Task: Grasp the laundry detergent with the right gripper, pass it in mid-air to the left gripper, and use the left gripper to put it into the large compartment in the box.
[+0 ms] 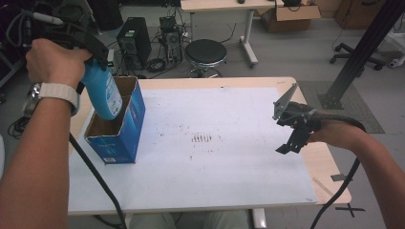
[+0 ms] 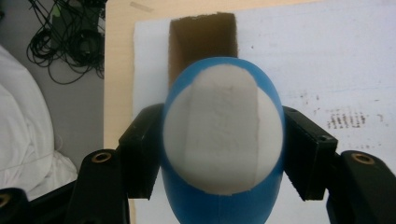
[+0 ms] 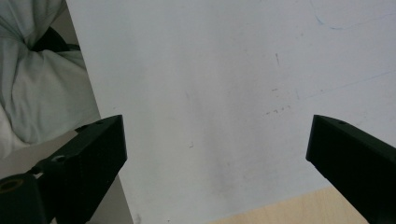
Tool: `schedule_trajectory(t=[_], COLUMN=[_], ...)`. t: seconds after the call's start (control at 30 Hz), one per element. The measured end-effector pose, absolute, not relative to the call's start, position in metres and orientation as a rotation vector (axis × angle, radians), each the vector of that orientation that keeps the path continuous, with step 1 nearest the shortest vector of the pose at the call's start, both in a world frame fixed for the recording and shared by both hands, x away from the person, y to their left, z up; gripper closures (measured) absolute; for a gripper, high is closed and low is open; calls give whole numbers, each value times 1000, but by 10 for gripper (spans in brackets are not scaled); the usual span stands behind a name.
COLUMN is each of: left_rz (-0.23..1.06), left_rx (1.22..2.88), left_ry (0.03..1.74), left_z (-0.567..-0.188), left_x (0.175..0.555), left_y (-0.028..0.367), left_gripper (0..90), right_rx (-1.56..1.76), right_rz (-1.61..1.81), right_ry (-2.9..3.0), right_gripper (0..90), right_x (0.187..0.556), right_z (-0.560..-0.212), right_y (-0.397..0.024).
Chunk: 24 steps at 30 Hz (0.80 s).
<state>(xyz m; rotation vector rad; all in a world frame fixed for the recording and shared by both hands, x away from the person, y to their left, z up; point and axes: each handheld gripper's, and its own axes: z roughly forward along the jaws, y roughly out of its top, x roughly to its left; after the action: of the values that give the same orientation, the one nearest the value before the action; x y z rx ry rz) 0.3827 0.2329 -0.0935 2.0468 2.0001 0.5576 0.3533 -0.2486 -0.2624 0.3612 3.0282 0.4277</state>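
Observation:
A blue bottle (image 1: pixel 102 93) with a white label hangs bottom-down over the open top of a blue cardboard box (image 1: pixel 119 126) at the table's left. My left gripper (image 1: pixel 93 59) is shut on its upper part. In the left gripper view the bottle's blue and white bottom (image 2: pixel 223 140) sits clamped between both jaws, with the box's brown inside (image 2: pixel 203 44) beyond it. My right gripper (image 1: pixel 291 133) is held low over the table's right side, open. In the right gripper view its gripper (image 3: pixel 217 144) has wide-apart jaws with bare white sheet between them.
A white sheet (image 1: pixel 210 143) covers most of the wooden table (image 1: pixel 329 167), with dark smudges near its middle. Beyond the far edge stand a black stool (image 1: pixel 205 53), a computer tower (image 1: pixel 133 40) and tangled cables. Each gripper trails a black cable.

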Motion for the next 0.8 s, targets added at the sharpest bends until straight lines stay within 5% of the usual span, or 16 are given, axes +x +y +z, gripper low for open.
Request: schedule_trajectory(t=[0.8], left_rz=[539], left_rx=[2090], left_ry=[1990], left_z=[-195], left_x=[398], left_y=[257], left_gripper=[383], right_rx=[412], right_rz=[418], right_ry=[3045], right_gripper=[50], right_x=[354], right_z=[-272], right_y=[-251])
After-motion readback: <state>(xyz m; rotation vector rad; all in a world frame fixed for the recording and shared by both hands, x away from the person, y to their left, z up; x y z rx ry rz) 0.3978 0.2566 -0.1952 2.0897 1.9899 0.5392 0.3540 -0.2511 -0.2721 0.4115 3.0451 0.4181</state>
